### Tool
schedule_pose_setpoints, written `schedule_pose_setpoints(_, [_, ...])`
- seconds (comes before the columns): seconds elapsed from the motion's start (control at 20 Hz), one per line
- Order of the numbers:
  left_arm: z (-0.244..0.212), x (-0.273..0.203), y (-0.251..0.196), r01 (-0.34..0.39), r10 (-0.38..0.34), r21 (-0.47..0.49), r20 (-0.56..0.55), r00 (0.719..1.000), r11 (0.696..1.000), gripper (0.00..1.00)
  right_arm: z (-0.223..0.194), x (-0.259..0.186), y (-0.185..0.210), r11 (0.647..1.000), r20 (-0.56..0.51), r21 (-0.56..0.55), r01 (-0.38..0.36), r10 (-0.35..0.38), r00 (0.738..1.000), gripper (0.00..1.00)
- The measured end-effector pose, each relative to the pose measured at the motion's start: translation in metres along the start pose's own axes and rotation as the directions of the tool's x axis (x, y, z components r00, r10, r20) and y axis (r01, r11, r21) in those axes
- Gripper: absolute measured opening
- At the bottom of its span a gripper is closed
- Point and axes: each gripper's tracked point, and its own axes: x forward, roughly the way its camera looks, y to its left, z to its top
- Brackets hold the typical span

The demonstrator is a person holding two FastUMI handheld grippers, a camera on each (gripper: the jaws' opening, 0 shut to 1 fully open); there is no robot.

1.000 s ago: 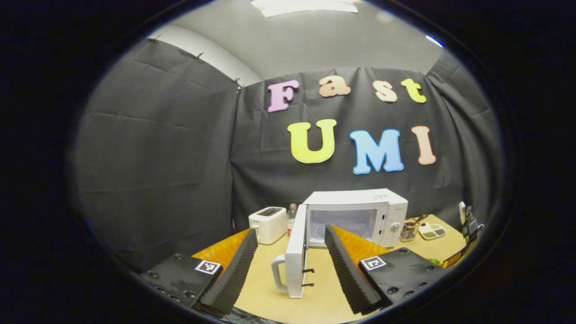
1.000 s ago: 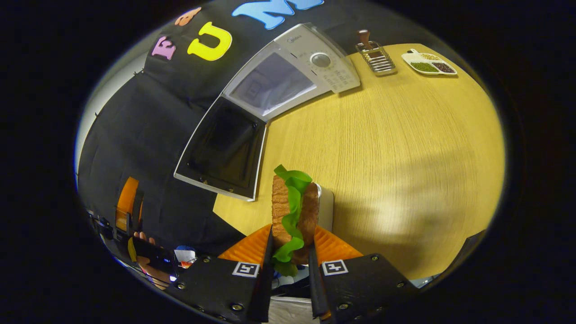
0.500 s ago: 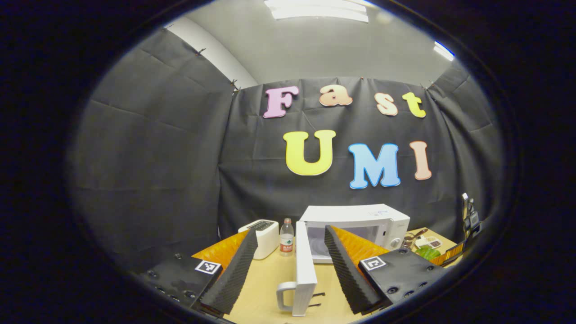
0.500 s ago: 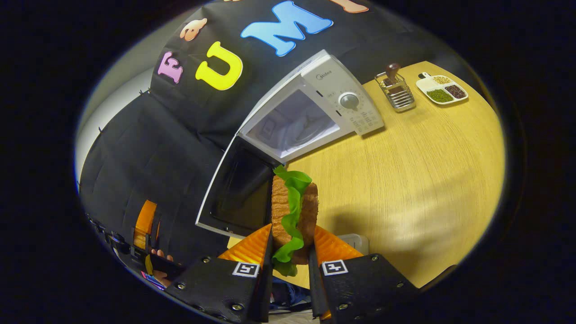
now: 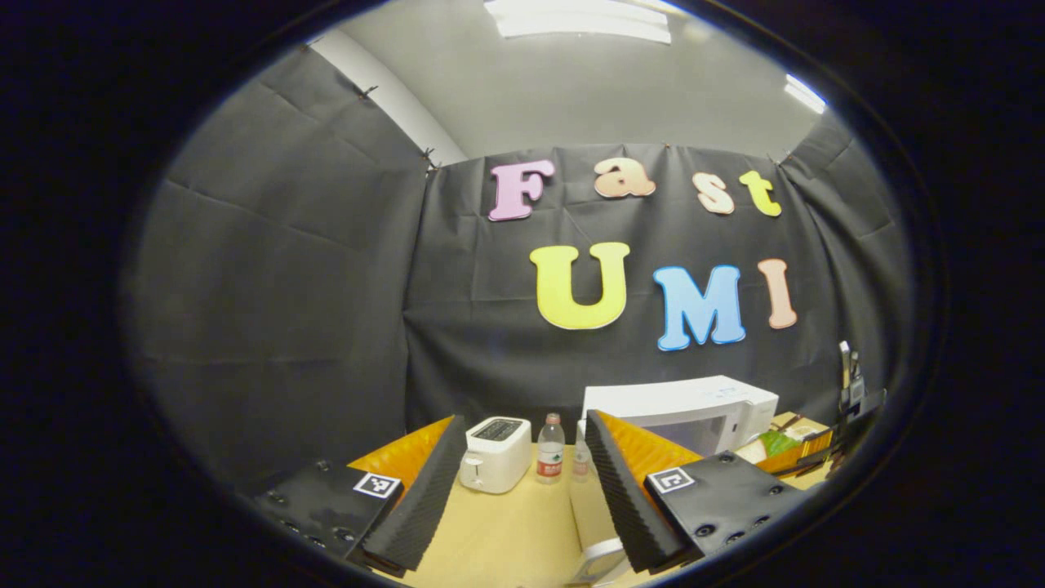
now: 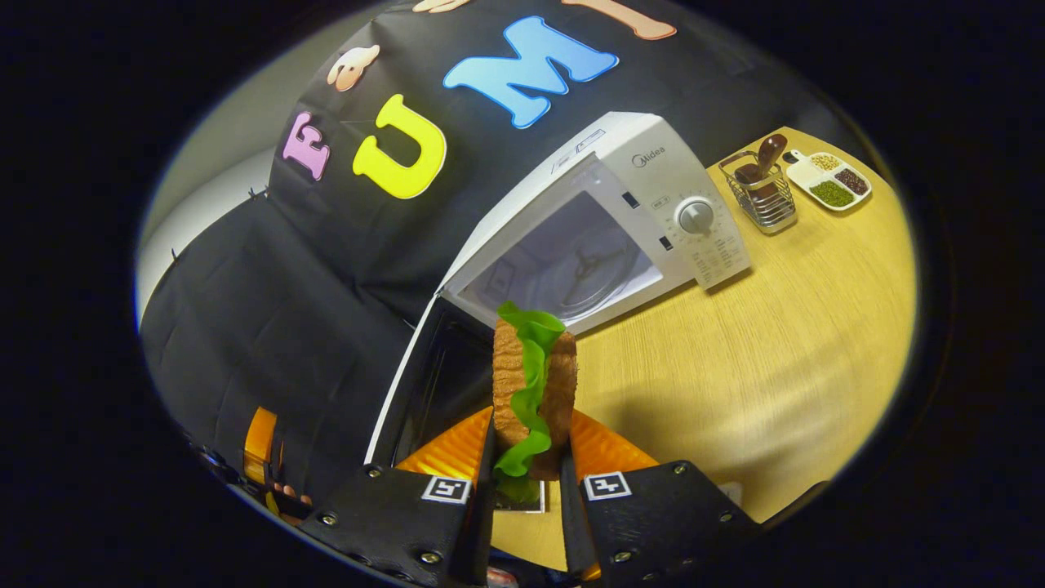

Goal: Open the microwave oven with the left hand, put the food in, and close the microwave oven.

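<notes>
Black cloth walled the booth behind a wooden table (image 6: 759,327). Compared with 1 second earlier, the microwave (image 6: 653,188) was seen nearer and larger in the right gripper view, its door (image 6: 424,384) swung wide and the cavity exposed. The sandwich (image 6: 535,392) was pinched between both fingers of the right gripper (image 6: 526,482), just short of the opening. The left gripper (image 5: 518,482) was held spread and empty, drawn back from the door. Insertion was judged to be next.

White two-slot toaster (image 5: 495,453) and clear plastic water bottle (image 5: 550,448) stand side by side on the light wooden table (image 6: 759,359); wire utensil caddy (image 6: 761,194) and white compartmented dish (image 6: 828,181) at two o'clock.
</notes>
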Motion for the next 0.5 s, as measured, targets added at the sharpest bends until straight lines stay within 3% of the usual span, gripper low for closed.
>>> schedule_pose_setpoints(0.5, [-0.002,0.021,0.085,-0.060,0.061,0.029,-0.030,0.998,0.998,0.95,0.022,0.101,-0.001,0.990,0.197,0.127,0.054,-0.078,0.977,0.36])
